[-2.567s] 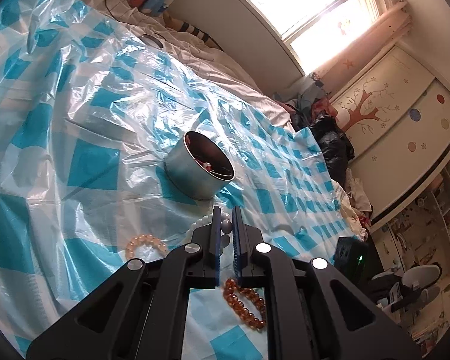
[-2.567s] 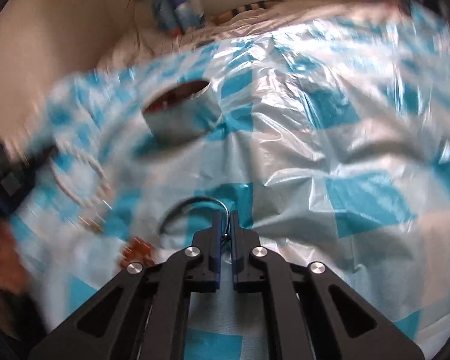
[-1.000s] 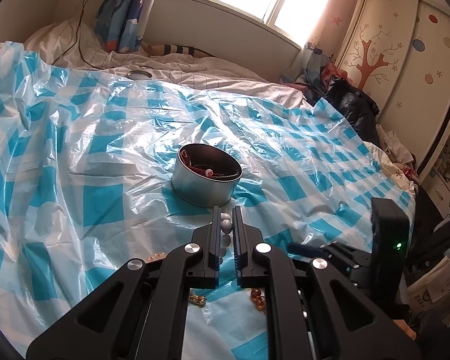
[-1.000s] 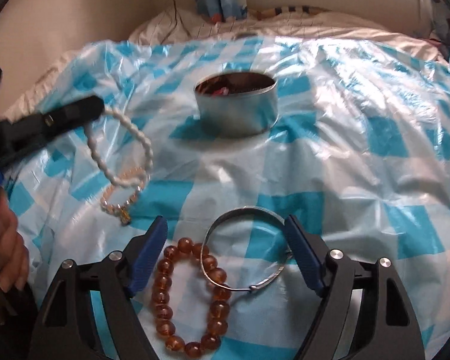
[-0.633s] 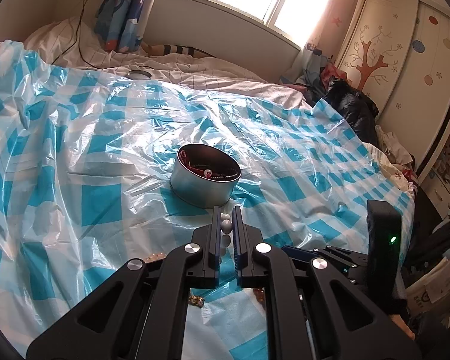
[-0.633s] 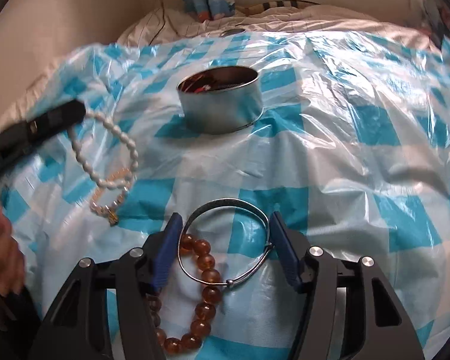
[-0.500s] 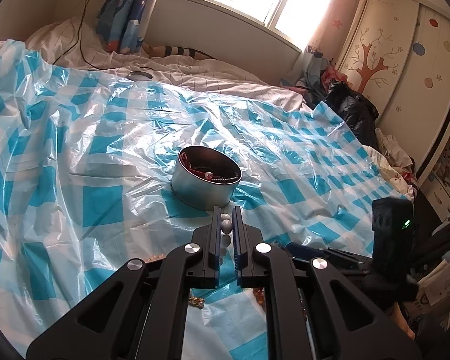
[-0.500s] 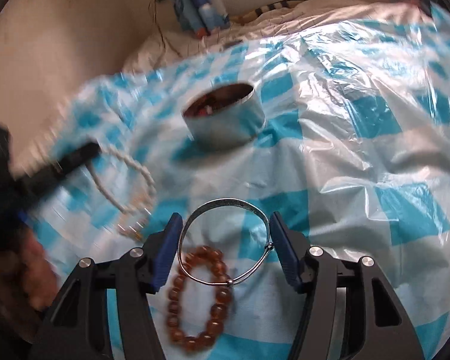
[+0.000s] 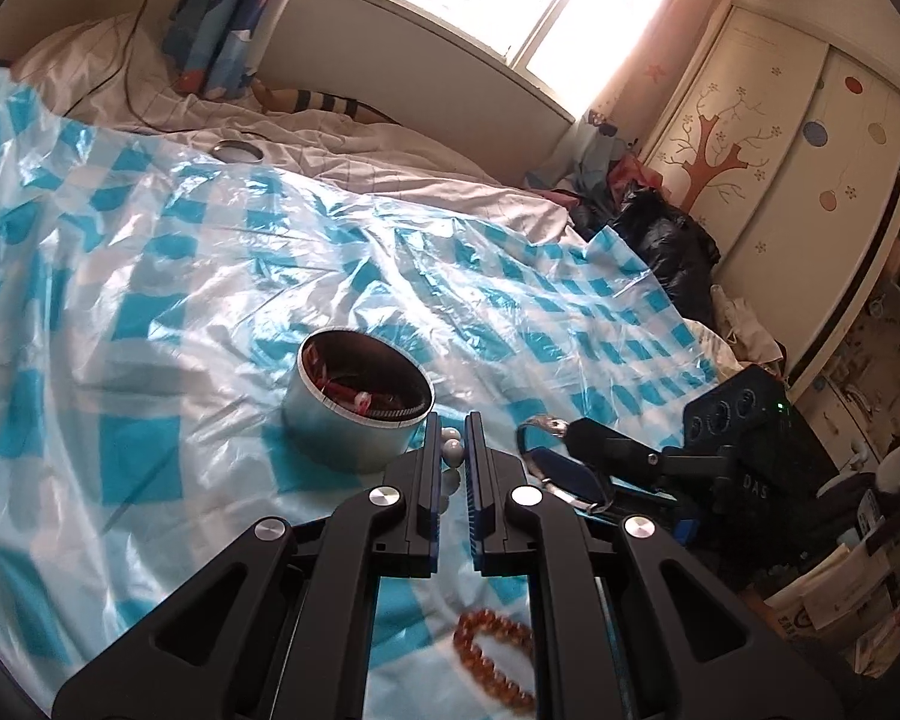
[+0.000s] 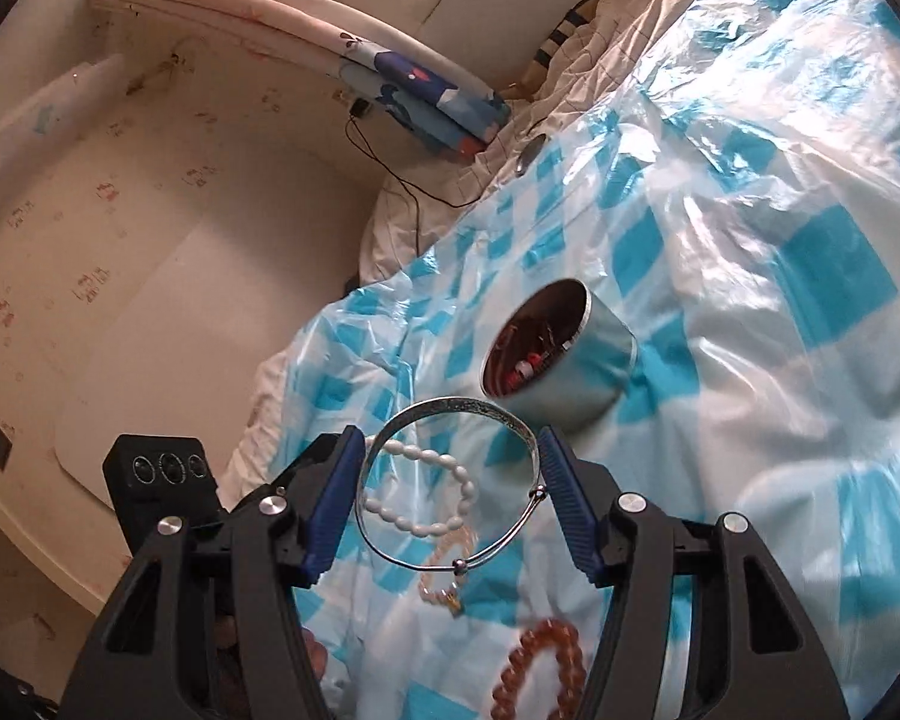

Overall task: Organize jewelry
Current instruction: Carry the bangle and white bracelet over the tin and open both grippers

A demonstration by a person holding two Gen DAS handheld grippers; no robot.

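My left gripper [image 9: 452,450] is shut on a white pearl bracelet [image 9: 452,451], held above the sheet just in front of a round metal tin [image 9: 354,420] with jewelry inside. The bracelet also hangs in the right wrist view [image 10: 426,495]. My right gripper [image 10: 450,480] is shut on a silver bangle [image 10: 444,414], its pads [image 10: 561,483] pressing both sides, lifted off the sheet near the tin [image 10: 576,378]. The bangle also shows in the left wrist view [image 9: 540,423]. An amber bead bracelet [image 10: 540,672] and a pale peach bead bracelet [image 10: 444,570] lie on the sheet.
A blue-and-white checked plastic sheet [image 9: 150,300] covers the bed. A small round lid [image 9: 237,151] lies at the far edge. Curtain, cable and wall stand behind. A wardrobe [image 9: 810,150] and clutter are on the right.
My right gripper closed on the silver bangle and lifted it off the sheet, tilting toward the tin. My left gripper moved closer to the tin, still holding the pearl bracelet.
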